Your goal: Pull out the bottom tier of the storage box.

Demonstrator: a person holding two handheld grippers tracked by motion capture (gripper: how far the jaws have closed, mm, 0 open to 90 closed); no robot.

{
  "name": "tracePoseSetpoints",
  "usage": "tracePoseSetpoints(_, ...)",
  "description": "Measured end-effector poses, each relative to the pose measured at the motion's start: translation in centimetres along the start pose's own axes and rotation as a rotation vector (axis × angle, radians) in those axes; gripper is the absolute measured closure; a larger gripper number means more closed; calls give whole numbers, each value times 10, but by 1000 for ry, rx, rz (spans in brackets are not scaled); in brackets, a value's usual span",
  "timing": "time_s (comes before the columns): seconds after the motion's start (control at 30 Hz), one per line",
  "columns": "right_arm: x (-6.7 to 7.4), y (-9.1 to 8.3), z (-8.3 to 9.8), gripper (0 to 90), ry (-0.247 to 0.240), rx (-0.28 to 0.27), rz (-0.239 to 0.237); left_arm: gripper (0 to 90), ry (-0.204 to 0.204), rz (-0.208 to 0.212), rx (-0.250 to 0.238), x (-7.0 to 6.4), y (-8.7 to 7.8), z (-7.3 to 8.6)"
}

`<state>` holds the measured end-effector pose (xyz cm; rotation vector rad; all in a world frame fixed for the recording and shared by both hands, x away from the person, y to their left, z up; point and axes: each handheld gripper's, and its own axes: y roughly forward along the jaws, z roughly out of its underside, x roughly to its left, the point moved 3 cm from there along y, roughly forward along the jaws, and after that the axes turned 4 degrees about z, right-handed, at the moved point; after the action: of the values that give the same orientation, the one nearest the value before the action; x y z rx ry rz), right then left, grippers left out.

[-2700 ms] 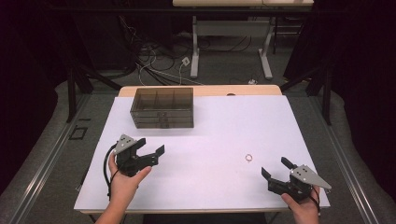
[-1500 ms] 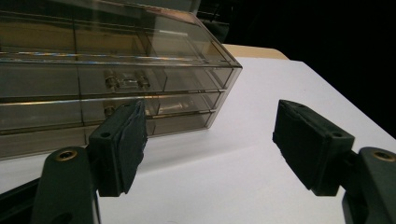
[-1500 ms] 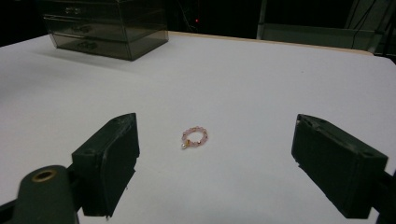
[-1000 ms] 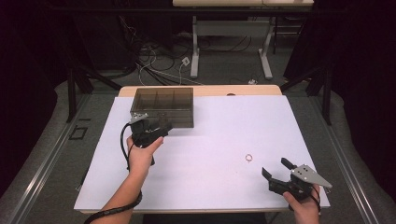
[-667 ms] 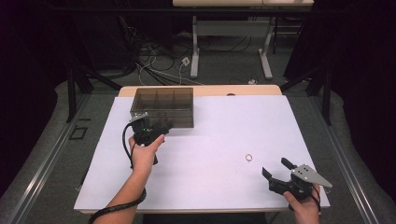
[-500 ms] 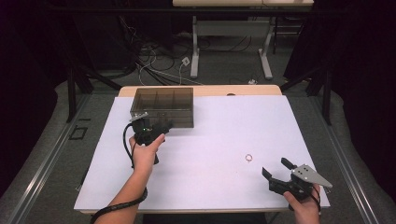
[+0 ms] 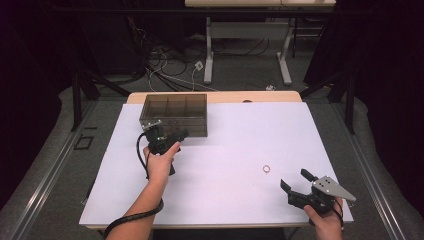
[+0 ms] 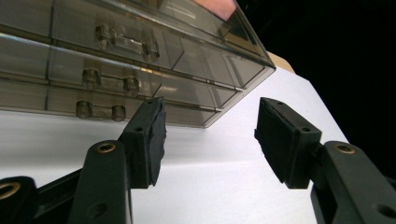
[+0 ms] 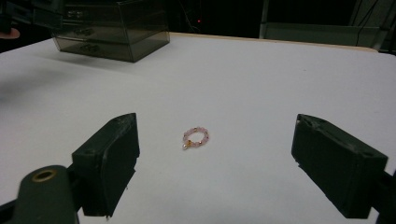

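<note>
A smoky see-through drawer box (image 7: 175,114) stands at the back left of the white table (image 7: 240,130). My left gripper (image 7: 172,133) is right in front of it. In the left gripper view my left gripper (image 8: 210,126) points at the box's lower right corner (image 8: 205,112); its jaws have just been closing, stand apart, and have nothing between them. A small pink bead ring (image 7: 267,169) lies on the table at the right. My right gripper (image 7: 298,188) rests open near the front right edge. In the right gripper view the bead ring (image 9: 196,138) lies just ahead of the open jaws.
The drawer fronts carry small clear handles (image 8: 125,38). A desk frame (image 7: 247,45) and cables (image 7: 165,60) stand on the floor beyond the table. The drawer box (image 9: 112,32) appears far off at the upper left in the right gripper view.
My left hand has travelled from the front left of the table up to the drawer box, then held nearly still there. The right hand and bead ring have not moved.
</note>
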<state>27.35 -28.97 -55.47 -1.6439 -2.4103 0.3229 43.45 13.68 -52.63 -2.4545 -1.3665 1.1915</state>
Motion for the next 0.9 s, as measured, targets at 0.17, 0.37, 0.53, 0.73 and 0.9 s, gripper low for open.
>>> tracePoseSetpoints(0.17,0,0,0,147,5,1,0,451,-37,-18,12,3,4,2)
tracePoseSetpoints(0.37,0,0,0,147,5,2,-3,460,-100,-27,19,7,6,2)
tracePoseSetpoints(0.53,0,0,0,147,6,-1,-4,478,-181,-26,6,13,7,3)
tracePoseSetpoints(0.73,0,0,1,147,7,6,-5,503,-259,-42,4,23,8,6)
tracePoseSetpoints(0.9,0,0,0,147,8,5,-6,511,-284,-58,-7,26,11,6)
